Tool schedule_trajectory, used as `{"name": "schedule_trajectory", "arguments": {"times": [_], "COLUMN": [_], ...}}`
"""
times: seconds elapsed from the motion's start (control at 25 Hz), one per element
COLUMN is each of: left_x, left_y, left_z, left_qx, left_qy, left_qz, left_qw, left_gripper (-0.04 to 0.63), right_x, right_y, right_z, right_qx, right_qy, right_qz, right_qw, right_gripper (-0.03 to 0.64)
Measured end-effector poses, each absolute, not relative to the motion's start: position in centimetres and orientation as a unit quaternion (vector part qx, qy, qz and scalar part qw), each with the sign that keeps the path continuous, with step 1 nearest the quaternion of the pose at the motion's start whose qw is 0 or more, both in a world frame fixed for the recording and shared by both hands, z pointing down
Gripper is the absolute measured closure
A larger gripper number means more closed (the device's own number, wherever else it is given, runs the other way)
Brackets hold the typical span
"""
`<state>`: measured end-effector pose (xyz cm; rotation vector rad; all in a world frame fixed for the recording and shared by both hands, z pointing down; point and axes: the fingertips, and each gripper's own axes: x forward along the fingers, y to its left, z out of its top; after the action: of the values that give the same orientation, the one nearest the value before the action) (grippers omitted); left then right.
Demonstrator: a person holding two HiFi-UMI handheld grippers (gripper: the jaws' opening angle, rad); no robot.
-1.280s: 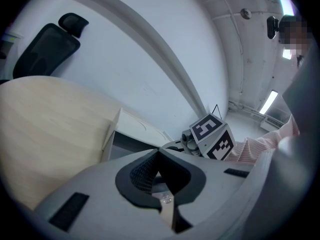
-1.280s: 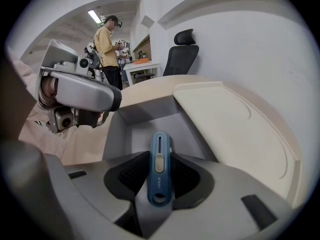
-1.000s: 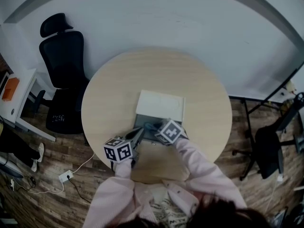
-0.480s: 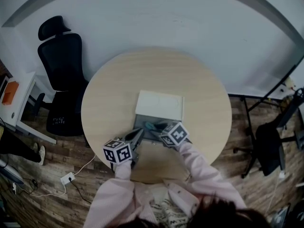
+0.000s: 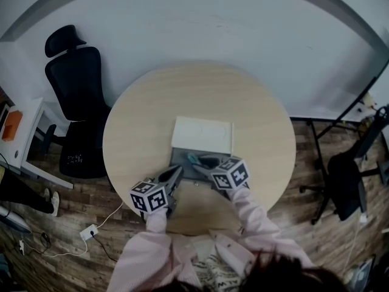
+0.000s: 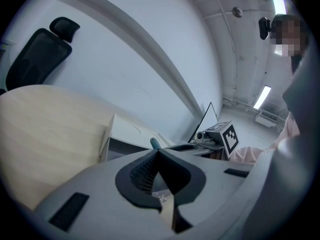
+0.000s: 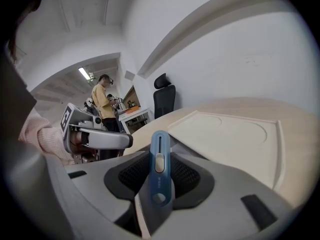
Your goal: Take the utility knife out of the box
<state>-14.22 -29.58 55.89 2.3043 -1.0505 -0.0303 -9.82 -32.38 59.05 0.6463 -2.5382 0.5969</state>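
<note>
A blue utility knife [image 7: 159,184] stands upright between my right gripper's [image 7: 160,156] pads, which are shut on its handle. In the head view that gripper [image 5: 205,162] holds the knife [image 5: 194,159] just above the open grey box [image 5: 182,165], whose white lid [image 5: 202,135] lies folded back on the table. My left gripper [image 5: 173,176] rests at the box's front left corner. In the left gripper view its jaws [image 6: 158,153] meet at the tip with nothing seen between them, and the knife's tip [image 6: 154,143] shows just beyond them.
The box sits on a round wooden table [image 5: 152,108] near its front edge. A black office chair [image 5: 76,78] stands to the left, and another chair [image 5: 346,187] to the right. A person in yellow [image 7: 103,106] stands far off at a desk.
My right gripper has lifted and rolled with the knife, its marker cube drifting right and towards me. The left gripper has stayed at the box's corner.
</note>
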Motion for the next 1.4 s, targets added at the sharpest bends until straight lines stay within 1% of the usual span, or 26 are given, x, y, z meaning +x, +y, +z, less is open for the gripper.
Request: {"name": "schedule_trajectory", "arguments": {"times": [0.28,0.64,1.4], "left_x": [-14.2,-14.3,-14.2], "left_y": [-29.5,-29.4,-29.0], "left_z": [55.5,54.5,52.6], "left_qx": [0.872,0.876,0.886], "left_qy": [-0.393,-0.392,-0.388], "left_qz": [-0.009,-0.015,-0.024], "left_qw": [0.292,0.28,0.254], "left_gripper": [0.595,0.595,0.595], "right_x": [-10.1,-10.0,-8.7], "right_y": [-32.0,-31.7,-30.4], "right_z": [57.1,53.8,50.1], "right_qx": [0.235,0.233,0.234], "right_qy": [-0.931,-0.94,-0.948], "right_qz": [0.213,0.227,0.213], "right_qw": [0.178,0.099,0.023], "right_gripper": [0.48,0.48,0.48]}}
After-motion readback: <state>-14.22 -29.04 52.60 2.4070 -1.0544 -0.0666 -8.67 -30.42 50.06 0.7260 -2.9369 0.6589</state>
